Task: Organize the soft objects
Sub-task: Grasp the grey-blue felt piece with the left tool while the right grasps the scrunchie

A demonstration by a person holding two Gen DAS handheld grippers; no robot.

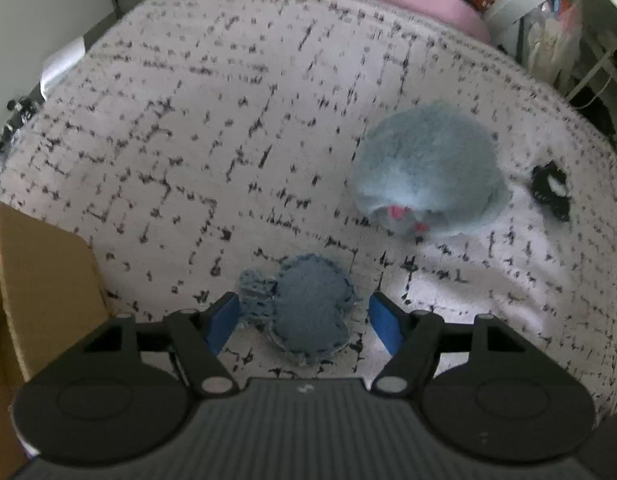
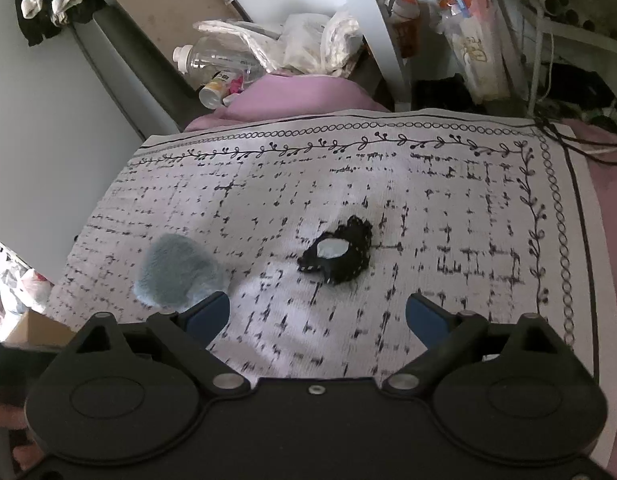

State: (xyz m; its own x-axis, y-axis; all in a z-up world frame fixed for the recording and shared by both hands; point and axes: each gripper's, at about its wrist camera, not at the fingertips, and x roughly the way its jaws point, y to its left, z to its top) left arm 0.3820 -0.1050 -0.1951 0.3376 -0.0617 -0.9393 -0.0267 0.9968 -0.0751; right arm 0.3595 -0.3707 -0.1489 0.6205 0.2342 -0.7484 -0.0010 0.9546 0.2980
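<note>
A small blue denim soft toy (image 1: 306, 308) lies on the white black-patterned blanket (image 1: 228, 140), between the open blue-padded fingers of my left gripper (image 1: 304, 322), which is not closed on it. A fluffy light-blue plush (image 1: 426, 172) with pink bits lies further right; it also shows in the right wrist view (image 2: 178, 272). A black crocheted piece with a white centre (image 2: 338, 252) lies ahead of my open, empty right gripper (image 2: 317, 316); it shows in the left wrist view (image 1: 550, 190) at the far right.
A cardboard box (image 1: 40, 280) stands at the left of the blanket. A pink sheet (image 2: 300, 96) lies beyond the blanket. Bottles and plastic bags (image 2: 268, 52) and a white desk leg (image 2: 384, 40) crowd the far side.
</note>
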